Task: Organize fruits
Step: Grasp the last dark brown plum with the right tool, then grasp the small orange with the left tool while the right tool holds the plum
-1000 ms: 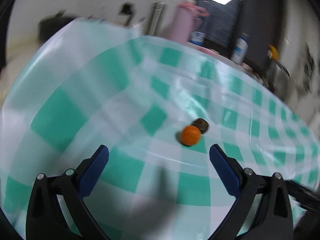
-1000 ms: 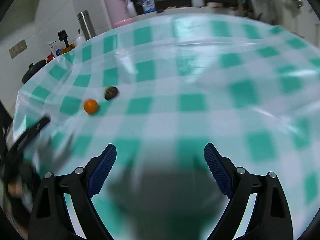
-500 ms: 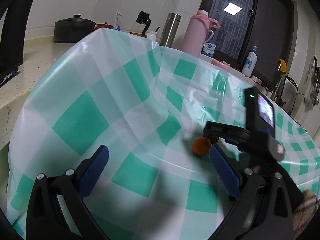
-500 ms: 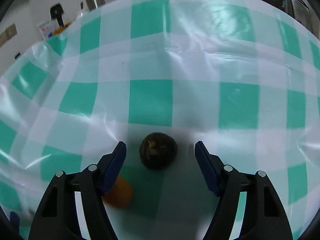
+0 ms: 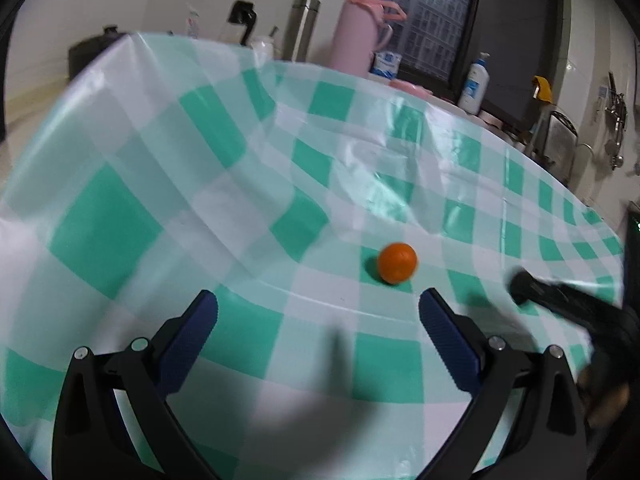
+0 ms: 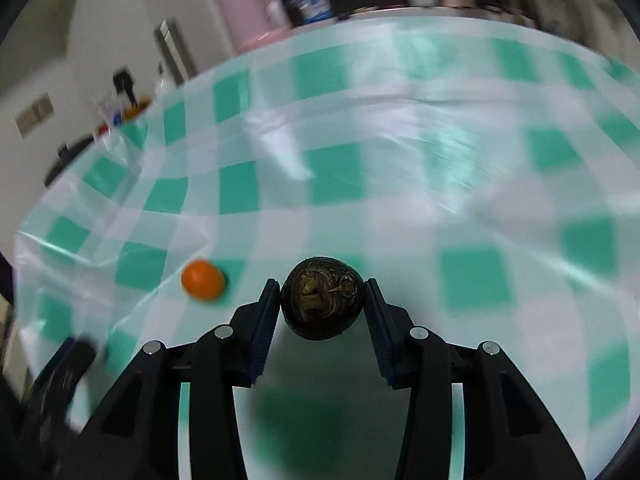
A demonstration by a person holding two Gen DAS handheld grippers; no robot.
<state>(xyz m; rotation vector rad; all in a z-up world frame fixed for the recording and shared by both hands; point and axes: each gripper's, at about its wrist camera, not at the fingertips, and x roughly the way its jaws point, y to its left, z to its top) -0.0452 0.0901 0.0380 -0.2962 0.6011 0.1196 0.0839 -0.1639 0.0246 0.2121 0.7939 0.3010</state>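
A small orange fruit [image 5: 397, 262] lies on the green and white checked tablecloth [image 5: 240, 184]; it also shows in the right wrist view [image 6: 202, 280]. My left gripper [image 5: 318, 316] is open and empty, just short of the orange. My right gripper [image 6: 322, 300] is shut on a dark brown round fruit [image 6: 322, 303] and holds it above the cloth, to the right of the orange. The right gripper shows as a dark blur at the right edge of the left wrist view [image 5: 568, 304].
At the table's far side stand a pink thermos [image 5: 360, 32], a steel flask [image 5: 301, 28], a white pump bottle [image 5: 474, 84] and a dark pot [image 5: 92, 52]. The cloth drops off at the left edge [image 5: 36, 152]. A sink area with utensils is at the far right [image 5: 612, 136].
My right gripper has closed on the dark fruit and lifted it away to the right. The orange stays alone on the cloth. The left gripper has barely moved.
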